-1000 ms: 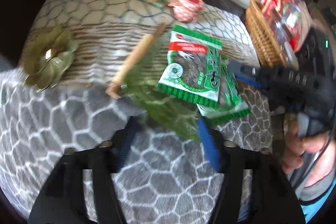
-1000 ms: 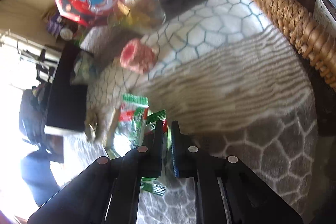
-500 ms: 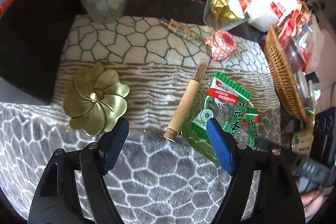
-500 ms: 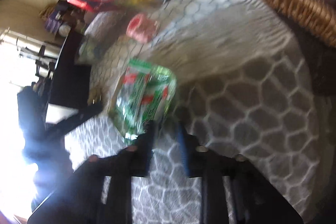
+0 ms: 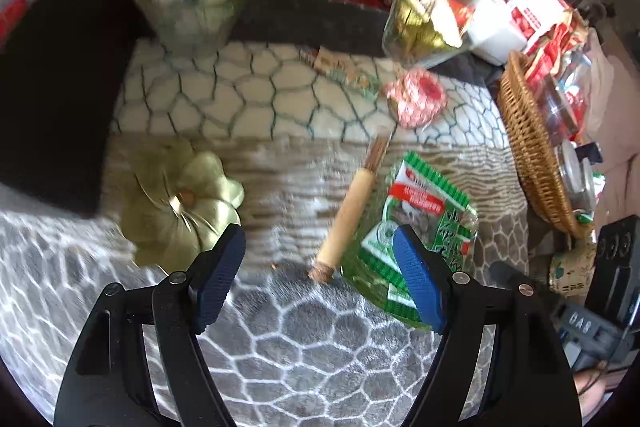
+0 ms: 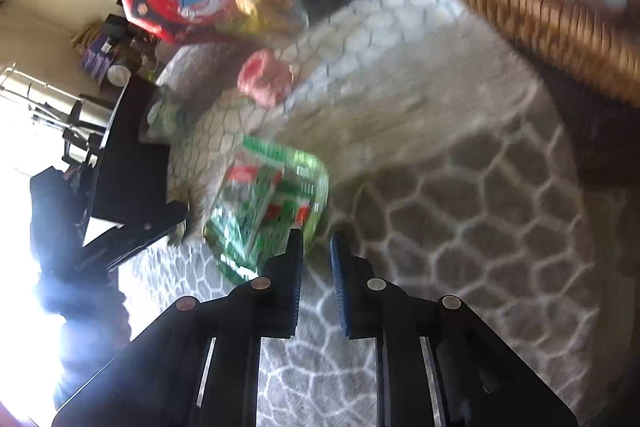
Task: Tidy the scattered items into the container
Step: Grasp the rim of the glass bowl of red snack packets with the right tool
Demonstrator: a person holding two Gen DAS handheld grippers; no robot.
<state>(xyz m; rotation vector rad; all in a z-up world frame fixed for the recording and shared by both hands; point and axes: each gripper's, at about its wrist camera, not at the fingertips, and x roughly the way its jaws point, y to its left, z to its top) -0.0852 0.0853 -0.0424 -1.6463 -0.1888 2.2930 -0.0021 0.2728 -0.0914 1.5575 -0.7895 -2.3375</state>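
The clear green glass dish [image 5: 362,277], holding green-and-white snack packets [image 5: 430,203], lies under the wide-open, empty left gripper [image 5: 320,267], by its right finger. The brown wicker basket [image 5: 532,155] of red packets sits far right. Only the left view shows the gold flower-shaped dish [image 5: 180,211]. The right gripper [image 6: 316,259] is slightly parted, empty, just right of the dish.

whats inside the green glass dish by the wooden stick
The green glass dish holds green snack packets, one overlapping another. How many lie beneath cannot be told: the top packets and the left gripper's pad cover the dish's floor. The wooden stick lies beside it.
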